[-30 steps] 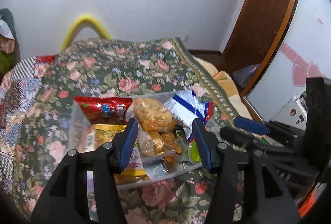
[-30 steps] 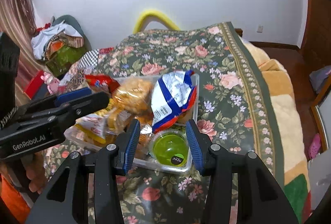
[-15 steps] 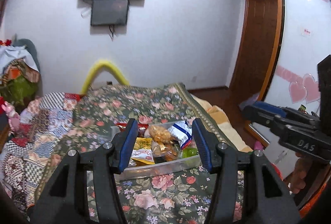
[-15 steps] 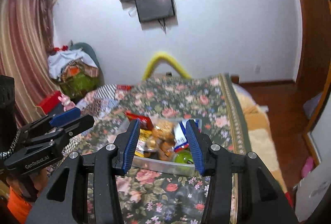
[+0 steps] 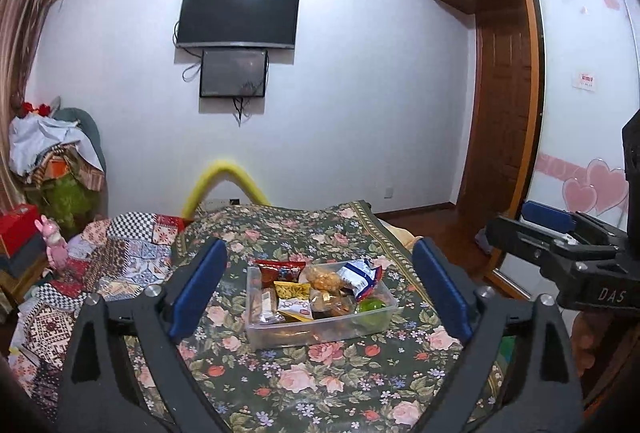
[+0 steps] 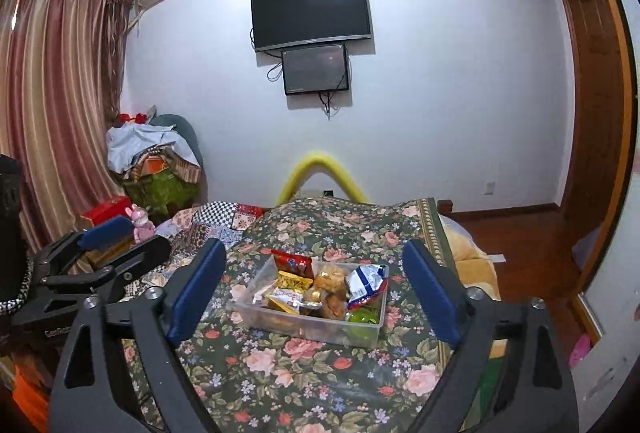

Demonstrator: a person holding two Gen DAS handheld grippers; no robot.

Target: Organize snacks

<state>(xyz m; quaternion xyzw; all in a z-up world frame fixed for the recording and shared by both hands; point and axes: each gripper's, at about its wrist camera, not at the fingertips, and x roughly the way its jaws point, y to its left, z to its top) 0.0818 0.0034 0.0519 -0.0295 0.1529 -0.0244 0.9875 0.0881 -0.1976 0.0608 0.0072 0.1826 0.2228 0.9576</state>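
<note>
A clear plastic bin [image 5: 320, 329] sits on the floral bedspread, holding several snacks: a red packet [image 5: 280, 271], a yellow packet [image 5: 292, 289], a blue-and-white bag [image 5: 360, 275] and a green jelly cup [image 5: 370, 309]. My left gripper [image 5: 320, 247] hangs well back from the bin, its jaws opening wide with nothing between them. My right gripper [image 6: 315, 247] stands the same way, jaws opening and empty, with the bin [image 6: 304, 325] ahead of it. Each gripper shows at the edge of the other's view: the right gripper [image 5: 560, 233] and the left gripper [image 6: 116, 241].
The floral bedspread [image 5: 320, 381] covers the bed; a patchwork quilt [image 5: 120, 253] lies at its left. A yellow foam tube [image 5: 224, 177] arches behind the bed. A pile of clothes [image 6: 156, 153], a pink toy [image 6: 140, 217] and curtains stand left, a wooden wardrobe [image 5: 504, 113] right.
Both grippers have drawn back and up from the bin, which now looks small and far. Their jaws, narrow before, now stand spread wide.
</note>
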